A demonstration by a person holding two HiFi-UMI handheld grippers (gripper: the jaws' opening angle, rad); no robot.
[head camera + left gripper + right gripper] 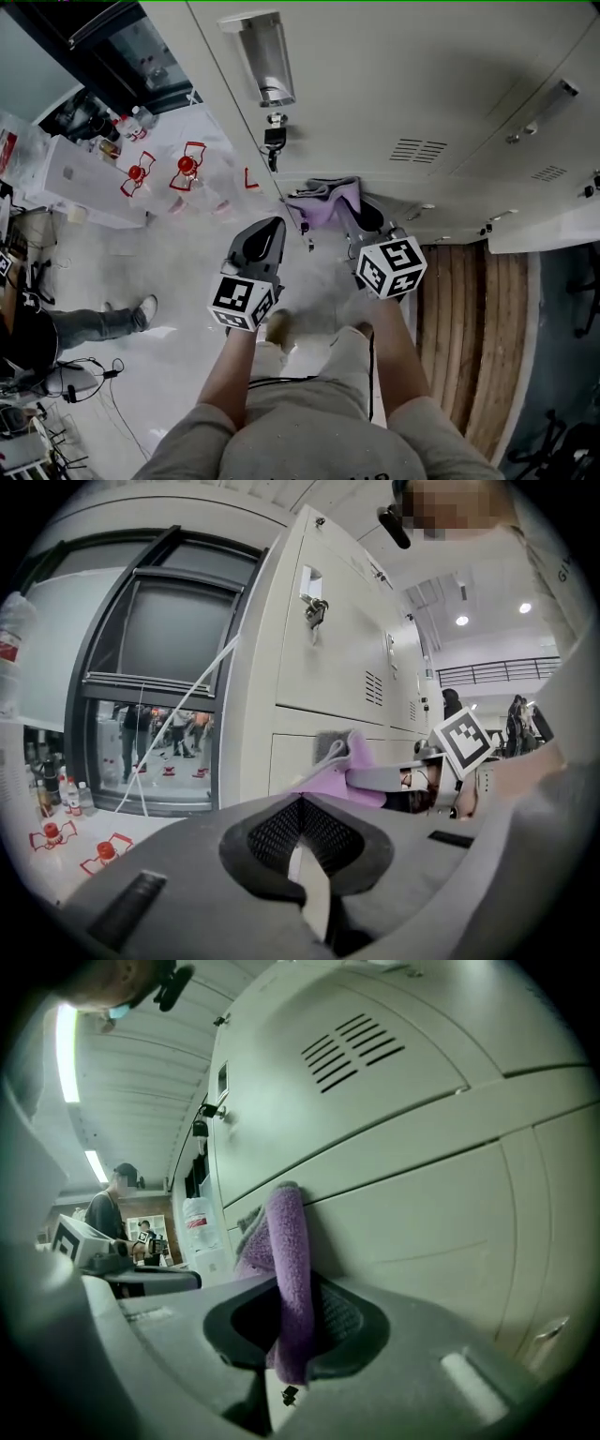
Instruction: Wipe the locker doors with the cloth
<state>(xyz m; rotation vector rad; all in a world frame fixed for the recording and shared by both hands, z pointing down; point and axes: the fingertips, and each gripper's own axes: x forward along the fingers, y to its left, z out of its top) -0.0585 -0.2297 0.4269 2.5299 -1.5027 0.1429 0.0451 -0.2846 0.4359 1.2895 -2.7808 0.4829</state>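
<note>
Head view: a purple cloth (pixel 323 200) lies bunched against the locker doors (pixel 394 94), at the seam below the door with the vent slots (pixel 418 150). The right claw (pixel 351 210) reaches into the cloth, and its tips are buried in the folds. The left claw (pixel 271 228) points at the lockers just beside the cloth. Whether it touches the metal cannot be told from here. A padlock (pixel 274 138) hangs higher on the same door edge.

Left gripper view: the left claw (pixel 301 801) is clenched with its tips meeting, and nothing sits between them (only a pale sliver shows lower down). Beyond it, the cloth (pixel 352 761) rests on the top edge of a lower door, with the other gripper behind it.

Right gripper view: the right claw (pixel 286 1321) is clamped on the cloth (pixel 286 1241), which stands up in a fold and presses on the seam between two doors (pixel 422 1194). The cloth's lower end is cut off inside the claw.
</note>
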